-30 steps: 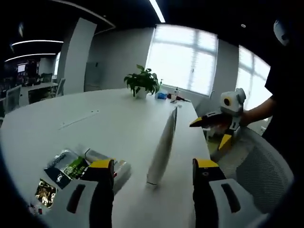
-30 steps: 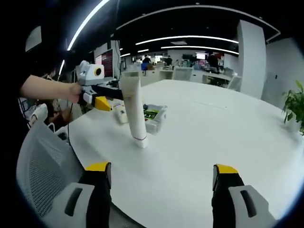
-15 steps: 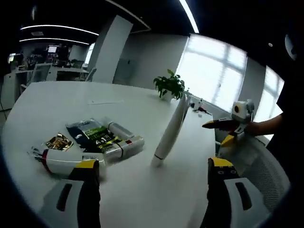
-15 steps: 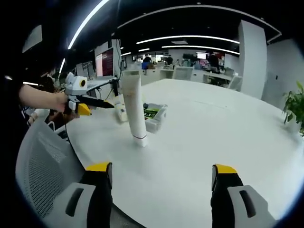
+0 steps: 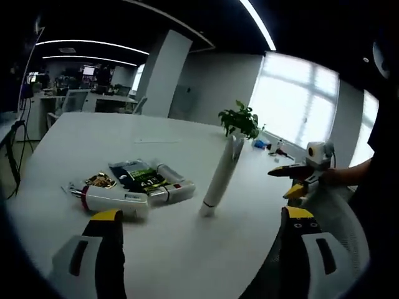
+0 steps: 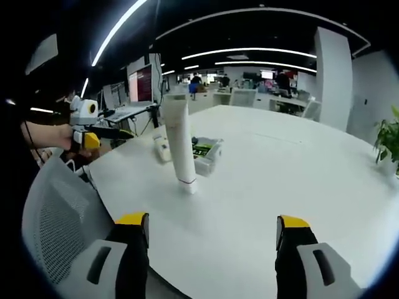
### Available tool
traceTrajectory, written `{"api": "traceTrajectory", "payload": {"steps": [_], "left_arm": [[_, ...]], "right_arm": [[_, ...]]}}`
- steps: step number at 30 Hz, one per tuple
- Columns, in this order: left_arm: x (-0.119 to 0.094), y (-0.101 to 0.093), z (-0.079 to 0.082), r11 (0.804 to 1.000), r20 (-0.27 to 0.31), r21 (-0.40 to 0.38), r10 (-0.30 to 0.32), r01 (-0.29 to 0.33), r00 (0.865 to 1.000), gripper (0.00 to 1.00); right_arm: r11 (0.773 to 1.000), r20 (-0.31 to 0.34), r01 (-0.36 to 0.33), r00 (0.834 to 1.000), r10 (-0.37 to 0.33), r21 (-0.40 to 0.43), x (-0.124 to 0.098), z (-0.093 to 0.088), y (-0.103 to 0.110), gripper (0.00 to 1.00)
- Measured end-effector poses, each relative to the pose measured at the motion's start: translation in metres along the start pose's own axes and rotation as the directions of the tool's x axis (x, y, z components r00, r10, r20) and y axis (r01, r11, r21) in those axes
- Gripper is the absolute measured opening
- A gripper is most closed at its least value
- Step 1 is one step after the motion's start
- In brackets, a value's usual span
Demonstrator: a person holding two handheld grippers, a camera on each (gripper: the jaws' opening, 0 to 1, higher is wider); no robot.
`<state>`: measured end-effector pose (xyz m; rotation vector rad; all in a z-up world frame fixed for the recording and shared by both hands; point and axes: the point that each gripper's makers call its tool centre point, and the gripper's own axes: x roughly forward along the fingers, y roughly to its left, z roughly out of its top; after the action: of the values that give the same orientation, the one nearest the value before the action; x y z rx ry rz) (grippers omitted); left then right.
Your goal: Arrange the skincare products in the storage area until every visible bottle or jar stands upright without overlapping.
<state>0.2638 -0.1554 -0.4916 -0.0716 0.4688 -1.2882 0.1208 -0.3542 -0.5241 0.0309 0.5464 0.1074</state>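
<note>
One upright tube point(image 5: 219, 177), several lying products point(image 5: 134, 187)

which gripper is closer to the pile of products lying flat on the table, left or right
Left, as far as I can judge. The left gripper hangs open just short of the lying products; the right gripper is beyond the standing white tube.

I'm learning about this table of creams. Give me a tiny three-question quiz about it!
1. True or false: the tall white tube stands upright on its cap on the white table.
2. How do the other skincare products lie beside it?
A. Stacked upright
B. Flat in a pile
C. Inside a box
3. Fill in: both the left gripper and the right gripper have jaws that are ____.

Key: 1 true; 2 B; 3 open.
</note>
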Motion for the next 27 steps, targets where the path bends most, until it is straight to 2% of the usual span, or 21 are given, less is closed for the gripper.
{"api": "traceTrajectory", "payload": {"steps": [2,3,5,9,11,13,15,18,19,20,21,22,25,27], "left_arm": [[0.0,-0.006,0.0,1.0,0.0,0.0,0.0,0.0,1.0,0.99],[-0.003,-0.007,-0.006,1.0,-0.034,0.01,0.017,-0.017,0.999,0.99],[-0.005,-0.008,-0.012,0.998,-0.062,0.036,0.049,-0.047,0.997,0.99],[-0.007,-0.016,-0.014,0.997,-0.05,0.032,0.071,-0.07,0.996,0.99],[-0.006,-0.019,-0.019,0.995,-0.068,0.027,0.094,-0.092,0.993,0.99],[-0.011,-0.012,-0.025,0.988,-0.114,0.047,0.149,-0.144,0.982,0.97],[-0.015,-0.006,-0.024,0.979,-0.129,0.082,0.195,-0.186,0.972,0.94],[-0.021,-0.003,-0.018,0.971,-0.114,0.067,0.236,-0.23,0.965,0.93],[-0.023,-0.001,-0.02,0.969,-0.113,0.067,0.244,-0.238,0.963,0.93],[-0.024,0.002,-0.02,0.965,-0.104,0.077,0.26,-0.253,0.96,0.95],[-0.024,0.008,-0.015,0.954,-0.068,0.114,0.287,-0.279,0.955,0.96],[-0.024,0.01,-0.017,0.954,-0.077,0.11,0.288,-0.279,0.955,0.97],[-0.023,0.014,-0.022,0.954,-0.104,0.08,0.297,-0.29,0.949,0.88],[-0.025,0.013,-0.021,0.949,-0.116,0.102,0.308,-0.297,0.944,0.85]], "right_arm": [[1.0,-0.003,-0.027,1.0,0.027,-0.008,0.001,-0.002,0.004,0.89],[0.999,-0.002,-0.035,0.999,0.035,-0.012,0.002,-0.002,0.006,0.89],[0.998,-0.004,-0.06,0.998,0.06,-0.018,0.001,-0.001,0.012,0.89],[0.996,-0.013,-0.086,0.996,0.086,-0.033,0.001,-0.002,0.018,0.88],[0.995,-0.017,-0.092,0.996,0.091,-0.035,0.002,-0.003,0.019,0.88],[0.994,-0.025,-0.103,0.994,0.102,-0.041,0.001,-0.003,0.022,0.87],[0.992,-0.033,-0.111,0.993,0.109,-0.052,0.001,-0.005,0.022,0.87],[0.991,-0.037,-0.116,0.993,0.113,-0.068,-0.002,-0.004,0.024,0.86],[0.991,-0.037,-0.114,0.993,0.112,-0.071,-0.002,-0.004,0.024,0.86],[0.991,-0.036,-0.11,0.994,0.108,-0.071,-0.002,-0.005,0.023,0.85],[0.992,-0.036,-0.104,0.994,0.102,-0.071,-0.002,-0.005,0.022,0.84],[0.993,-0.037,-0.093,0.995,0.09,-0.076,-0.002,-0.007,0.02,0.84],[0.993,-0.044,-0.07,0.997,0.066,-0.098,0.001,-0.016,0.018,0.87],[0.994,-0.038,-0.066,0.997,0.063,-0.091,0.002,-0.018,0.016,0.9]]}}
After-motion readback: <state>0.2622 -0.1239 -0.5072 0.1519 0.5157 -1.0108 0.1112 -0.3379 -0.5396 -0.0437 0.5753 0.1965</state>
